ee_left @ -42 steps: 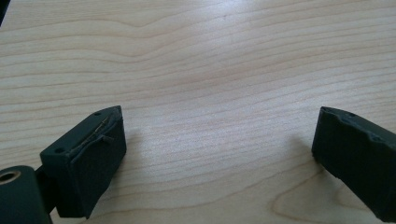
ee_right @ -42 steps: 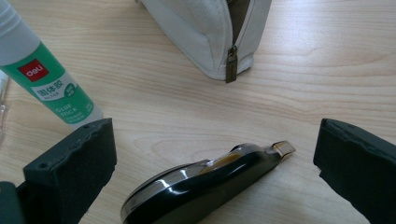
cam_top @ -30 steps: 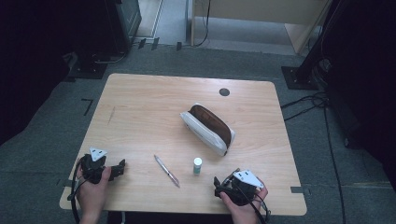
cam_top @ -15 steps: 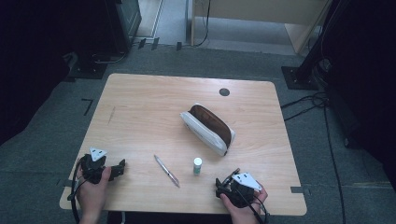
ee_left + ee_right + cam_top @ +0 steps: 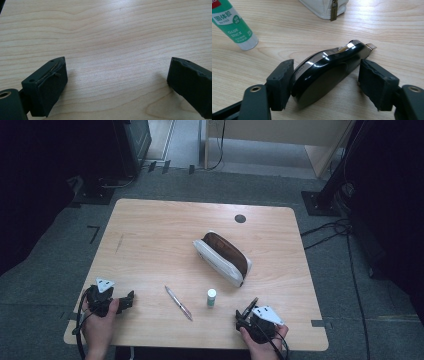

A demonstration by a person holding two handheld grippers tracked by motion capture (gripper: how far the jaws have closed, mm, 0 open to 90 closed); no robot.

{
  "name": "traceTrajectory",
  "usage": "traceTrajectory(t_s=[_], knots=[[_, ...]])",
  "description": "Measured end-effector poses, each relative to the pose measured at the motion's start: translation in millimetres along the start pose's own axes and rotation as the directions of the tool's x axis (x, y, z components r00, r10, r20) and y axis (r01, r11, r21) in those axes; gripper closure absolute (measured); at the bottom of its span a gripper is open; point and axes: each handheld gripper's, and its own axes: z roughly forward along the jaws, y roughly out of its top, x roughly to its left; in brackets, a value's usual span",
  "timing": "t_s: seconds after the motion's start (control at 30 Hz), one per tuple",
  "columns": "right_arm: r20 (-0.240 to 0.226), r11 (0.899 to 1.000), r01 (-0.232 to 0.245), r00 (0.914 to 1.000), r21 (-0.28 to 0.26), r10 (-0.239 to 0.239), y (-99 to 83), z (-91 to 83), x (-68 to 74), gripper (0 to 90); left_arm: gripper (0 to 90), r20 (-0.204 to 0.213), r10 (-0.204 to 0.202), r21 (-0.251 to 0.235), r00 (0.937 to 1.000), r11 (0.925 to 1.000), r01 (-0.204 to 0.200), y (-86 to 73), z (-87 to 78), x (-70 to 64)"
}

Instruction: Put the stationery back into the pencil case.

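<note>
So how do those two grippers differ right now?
The right gripper has a glossy black utility knife lying between its open jaws, one pad against it; the left gripper has bare table between its jaws. The left one's jaws point sideways across the table, the right one's away from the person. Both are hand-held at the near edge.

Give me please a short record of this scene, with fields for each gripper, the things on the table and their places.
left gripper: open, jaws wide apart over bare wood
right gripper: open around a black utility knife; left jaw touches it, right jaw stands apart
glue stick: upright, between pen and right gripper
pen: lying flat, left of glue stick
pencil case: unzipped, mid-table
table: light wood
</note>
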Motion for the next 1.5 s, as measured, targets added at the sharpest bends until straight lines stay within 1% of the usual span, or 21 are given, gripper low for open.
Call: traceTrajectory(t_s=[0.1,0.17,0.37,0.4,0.5,0.53,0.63,0.7,0.77,0.83,0.93,1.1,1.17,1.5], knots=[[0.013,1.0,0.0,0.9999,0.0,0.0,-0.4,-1.3,-1.9,33.2,3.2,0.0,0.0,0.0,1.0,1.0,0.0,0.0,0.0,0.0],[0.014,1.0,0.002,0.9999,-0.005,-0.002,-0.7,-1.7,-4.0,36.6,3.2,0.0,0.0,0.0,1.0,1.0,0.0,0.0,0.0,0.0],[0.023,1.0,-0.011,0.9997,-0.014,0.012,-1.1,-3.7,-9.0,39.7,3.2,0.0,0.0,0.0,1.0,1.0,0.0,0.0,0.0,0.0],[0.026,1.0,-0.017,0.9995,-0.015,0.018,-1.2,-4.1,-10.0,40.5,3.2,0.0,0.0,0.0,1.0,1.0,0.0,0.0,0.0,0.0],[0.035,1.0,-0.016,0.9992,-0.023,0.017,-1.6,-5.1,-12.6,44.1,3.2,0.0,0.0,0.0,1.0,1.0,0.0,0.0,0.0,0.0],[0.027,0.999,-0.017,0.9995,-0.03,0.018,-1.7,-7.0,-14.6,48.1,3.2,0.0,0.0,0.0,1.0,1.0,0.0,0.0,0.0,0.0],[0.029,0.999,-0.02,0.9994,-0.033,0.02,-1.9,-8.8,-16.0,50.1,3.2,0.0,0.0,0.0,1.0,1.0,0.0,0.0,0.0,0.0],[0.026,0.999,-0.018,0.9995,-0.039,0.019,-2.2,-10.4,-18.0,53.5,3.2,0.0,0.0,0.0,1.0,1.0,0.0,0.0,0.0,0.0],[0.015,0.999,-0.019,0.9997,-0.045,0.02,-2.7,-12.5,-20.4,57.3,3.2,0.0,0.0,0.0,1.0,1.0,0.0,0.0,0.0,0.0],[0.013,0.999,-0.016,0.9998,-0.044,0.017,-2.7,-13.1,-21.0,58.6,3.2,0.0,0.0,0.0,1.0,1.0,0.0,0.0,0.0,0.0],[0.004,0.998,-0.017,0.9998,-0.055,0.017,-3.6,-15.7,-23.2,64.0,3.2,0.0,0.0,0.0,1.0,1.0,0.0,0.0,0.0,0.0],[-0.031,0.998,-0.015,0.9994,-0.064,0.013,-4.0,-19.0,-27.0,72.0,3.2,0.0,0.0,0.0,1.0,1.0,0.0,0.0,0.0,0.0],[-0.042,0.998,-0.007,0.9991,-0.063,0.005,-4.0,-19.5,-28.2,72.7,3.2,0.0,0.0,0.0,1.0,1.0,0.0,0.0,0.0,0.0],[-0.065,0.998,-0.002,0.9979,-0.065,-0.002,-3.0,-22.3,-33.4,73.7,3.2,0.0,0.0,0.0,1.0,1.0,0.0,0.0,0.0,0.0]])
